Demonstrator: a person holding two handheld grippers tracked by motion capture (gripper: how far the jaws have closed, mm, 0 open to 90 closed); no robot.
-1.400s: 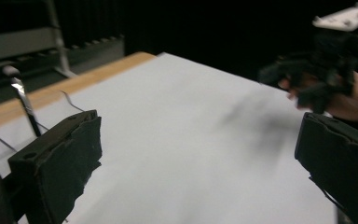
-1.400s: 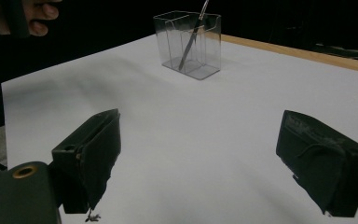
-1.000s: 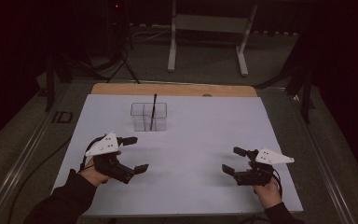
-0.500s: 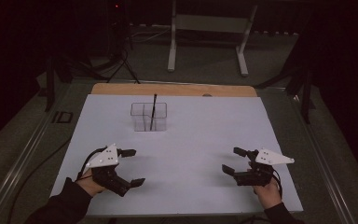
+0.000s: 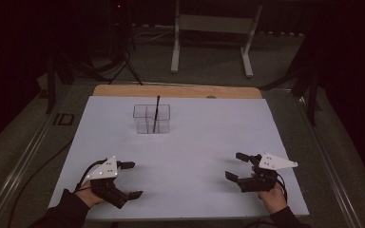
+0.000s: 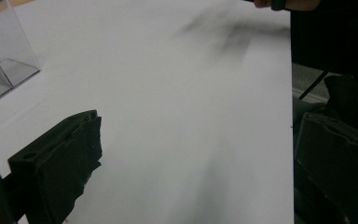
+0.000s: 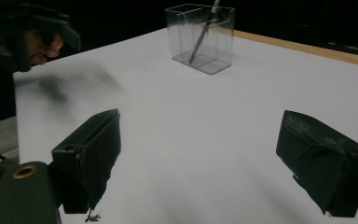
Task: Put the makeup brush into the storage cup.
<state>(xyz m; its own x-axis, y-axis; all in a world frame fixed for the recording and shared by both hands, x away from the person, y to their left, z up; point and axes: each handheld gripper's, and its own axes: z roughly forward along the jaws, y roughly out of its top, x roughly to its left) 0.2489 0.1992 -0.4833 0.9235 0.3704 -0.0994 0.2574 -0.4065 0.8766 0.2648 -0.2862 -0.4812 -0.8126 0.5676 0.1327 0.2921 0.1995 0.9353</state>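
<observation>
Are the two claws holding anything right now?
No. The left gripper and right gripper are both open and empty; the pen stands in the clear box.

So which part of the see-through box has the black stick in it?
The middle part of the clear box holds the black stick, leaning with its top above the rim. The other parts beside it look empty.

The desk (image 5: pixel 195 156) carried a white surface, with a wooden strip (image 5: pixel 176 91) exposed along its far edge. Beyond it, a pale metal frame (image 5: pixel 214 23) stood on the floor. A dark tripod (image 5: pixel 123 61) stood far left. A black cable (image 5: pixel 33 175) ran beside the desk's left edge.
</observation>
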